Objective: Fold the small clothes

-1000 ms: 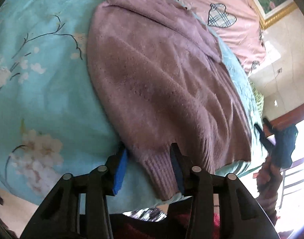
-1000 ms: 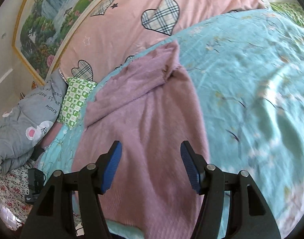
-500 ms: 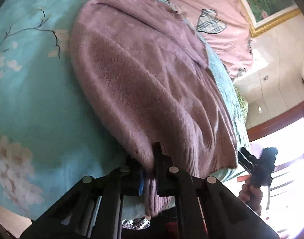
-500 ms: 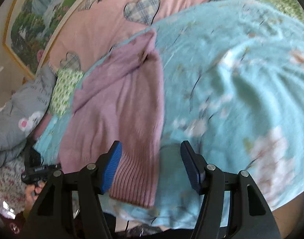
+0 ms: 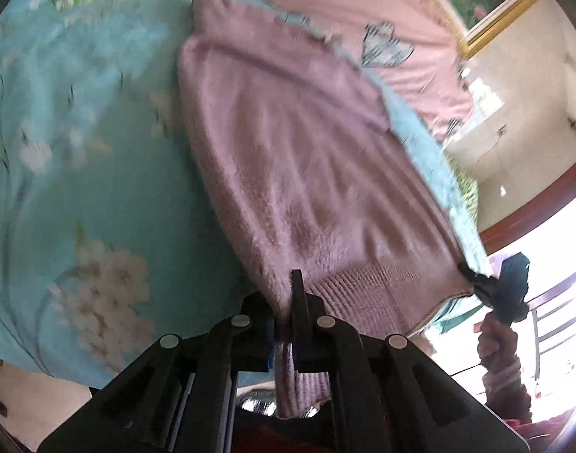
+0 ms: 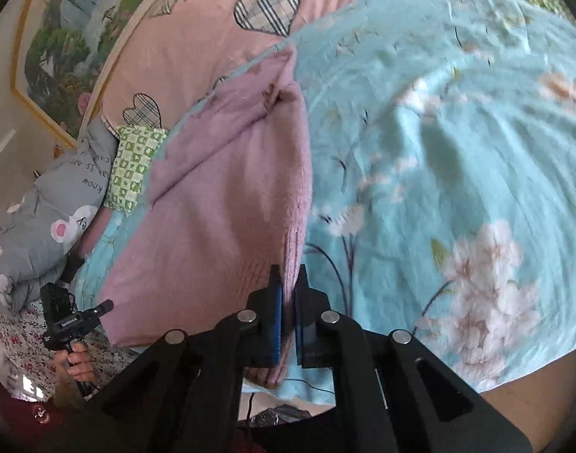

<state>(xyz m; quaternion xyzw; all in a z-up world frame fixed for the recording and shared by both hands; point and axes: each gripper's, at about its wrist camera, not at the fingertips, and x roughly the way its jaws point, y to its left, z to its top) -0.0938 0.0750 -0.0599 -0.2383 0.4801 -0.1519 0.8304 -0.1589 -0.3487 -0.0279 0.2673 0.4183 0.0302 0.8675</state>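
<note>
Bed with turquoise floral sheet [image 6: 457,158], pink heart-print bedding [image 6: 197,37] behind. Mauve knit sweater [image 5: 299,158] lies spread on sheet, hem toward the bed's near edge. Left gripper [image 5: 284,324] jaws pinching one ribbed hem corner; right gripper [image 6: 288,313] jaws just closed, pinching the other hem corner.

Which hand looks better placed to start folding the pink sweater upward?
Neither clearly: both seem equally ready. The left gripper and the right gripper are each shut on a bottom corner of the sweater, which lies on the blue bedspread, so lifting together seems likeliest.
</note>
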